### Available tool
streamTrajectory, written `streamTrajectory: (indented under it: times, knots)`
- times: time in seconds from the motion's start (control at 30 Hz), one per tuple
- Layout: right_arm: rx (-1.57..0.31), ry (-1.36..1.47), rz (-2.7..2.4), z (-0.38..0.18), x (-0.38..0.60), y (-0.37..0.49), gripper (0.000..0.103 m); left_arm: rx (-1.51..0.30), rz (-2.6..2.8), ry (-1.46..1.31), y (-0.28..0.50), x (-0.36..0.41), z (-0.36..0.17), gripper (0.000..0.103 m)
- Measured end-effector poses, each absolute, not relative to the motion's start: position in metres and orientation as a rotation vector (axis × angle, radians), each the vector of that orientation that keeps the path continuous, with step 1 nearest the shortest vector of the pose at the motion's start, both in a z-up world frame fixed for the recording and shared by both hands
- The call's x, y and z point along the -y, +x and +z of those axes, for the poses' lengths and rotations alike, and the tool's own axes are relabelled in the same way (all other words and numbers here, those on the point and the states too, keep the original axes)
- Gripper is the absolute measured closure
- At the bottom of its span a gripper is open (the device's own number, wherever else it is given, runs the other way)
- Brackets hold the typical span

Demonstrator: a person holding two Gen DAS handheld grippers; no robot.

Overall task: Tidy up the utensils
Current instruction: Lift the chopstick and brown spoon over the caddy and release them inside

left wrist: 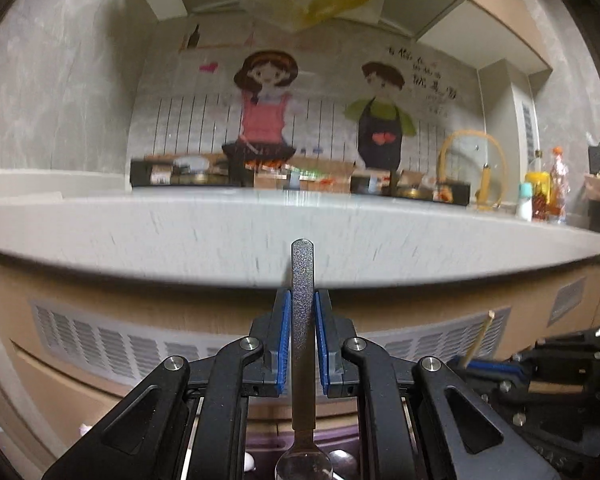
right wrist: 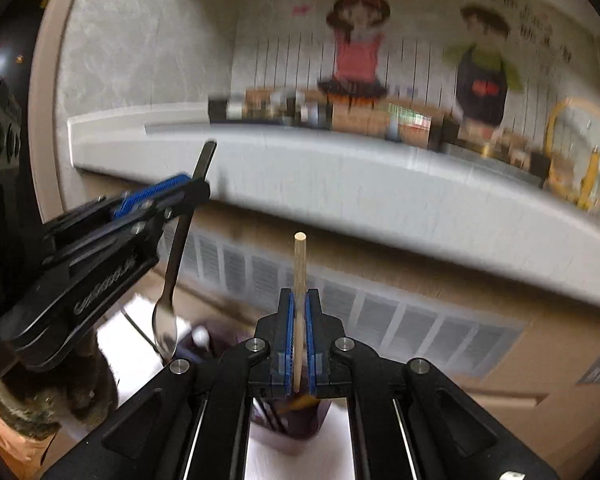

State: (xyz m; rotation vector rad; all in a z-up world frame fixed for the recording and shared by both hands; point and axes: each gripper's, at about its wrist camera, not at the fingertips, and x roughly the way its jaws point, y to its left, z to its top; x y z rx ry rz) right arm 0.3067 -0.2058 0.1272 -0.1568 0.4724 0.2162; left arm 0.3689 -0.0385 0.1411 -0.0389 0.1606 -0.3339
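My left gripper [left wrist: 302, 300] is shut on a metal spoon [left wrist: 302, 320], handle up and bowl down, in front of the counter edge. The spoon's bowl hangs over a dark purple holder [left wrist: 260, 444] at the bottom of the left wrist view. My right gripper [right wrist: 299, 300] is shut on a wooden chopstick [right wrist: 299, 280], held upright over a dark purple cup [right wrist: 300, 420]. The right wrist view shows the left gripper [right wrist: 196, 184] at left holding the spoon [right wrist: 172, 280]. The left wrist view shows the right gripper [left wrist: 464, 364] and chopstick [left wrist: 478, 340] at the lower right.
A grey countertop [left wrist: 220, 228] runs across both views, with a vented cabinet front [left wrist: 100, 344] below it. Boxes and jars [left wrist: 300, 178], a yellow-rimmed glass lid [left wrist: 472, 168] and bottles [left wrist: 540, 196] stand at the back by a cartoon wall sticker.
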Motion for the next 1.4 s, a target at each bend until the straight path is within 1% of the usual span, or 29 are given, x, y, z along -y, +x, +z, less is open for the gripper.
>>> streamTrajectory:
  times: [0.17, 0.27, 0.5, 0.67, 0.87, 0.93, 0.97, 1.0, 1.03, 1.07, 1.13, 1.17, 1.23, 1.3, 1.33, 1.4]
  knots:
    - [-0.577, -0.116, 0.243, 0.083, 0.210, 0.331, 0.097, -0.153, -0.320, -0.027, 0.380, 0.046, 0.105, 0.091]
    - [-0.608, -0.101, 0.250, 0.065, 0.210, 0.338, 0.097, -0.202, -0.320, -0.046, 0.389, 0.043, 0.084, 0.091]
    - [-0.661, -0.077, 0.254, 0.035, 0.210, 0.345, 0.097, -0.337, -0.320, -0.100, 0.394, 0.025, 0.044, 0.091]
    - [-0.699, -0.064, 0.252, 0.013, 0.207, 0.348, 0.097, -0.386, -0.316, -0.086, 0.392, 0.023, 0.026, 0.090]
    - [-0.712, -0.056, 0.248, 0.002, 0.208, 0.346, 0.097, -0.422, -0.295, -0.048, 0.382, 0.034, 0.009, 0.088]
    - [-0.714, -0.051, 0.252, 0.000, 0.210, 0.342, 0.096, -0.444, -0.293, -0.049, 0.378, 0.036, 0.008, 0.084]
    - [-0.714, -0.047, 0.255, -0.001, 0.211, 0.339, 0.091, -0.453, -0.290, -0.049, 0.376, 0.037, 0.009, 0.079]
    - [-0.715, -0.042, 0.256, -0.001, 0.212, 0.336, 0.087, -0.464, -0.283, -0.050, 0.373, 0.037, 0.009, 0.078]
    - [-0.709, -0.035, 0.253, 0.000, 0.213, 0.333, 0.079, -0.474, -0.277, -0.053, 0.370, 0.034, 0.011, 0.078]
    - [-0.701, -0.031, 0.248, 0.002, 0.215, 0.329, 0.074, -0.484, -0.271, -0.054, 0.366, 0.033, 0.013, 0.077]
    - [-0.689, -0.025, 0.232, 0.005, 0.216, 0.322, 0.069, -0.500, -0.257, -0.056, 0.358, 0.029, 0.020, 0.076]
    - [-0.683, -0.018, 0.222, 0.007, 0.217, 0.316, 0.066, -0.506, -0.251, -0.053, 0.352, 0.027, 0.022, 0.073]
    - [-0.676, -0.005, 0.204, 0.010, 0.219, 0.306, 0.062, -0.511, -0.242, -0.053, 0.341, 0.022, 0.028, 0.065]
    - [-0.665, 0.000, 0.188, 0.015, 0.223, 0.295, 0.059, -0.506, -0.235, -0.066, 0.320, 0.011, 0.034, 0.051]
    - [-0.654, -0.001, 0.175, 0.018, 0.225, 0.286, 0.057, -0.505, -0.233, -0.072, 0.316, 0.008, 0.040, 0.047]
    - [-0.632, -0.001, 0.153, 0.024, 0.227, 0.271, 0.052, -0.504, -0.233, -0.086, 0.295, -0.001, 0.047, 0.034]
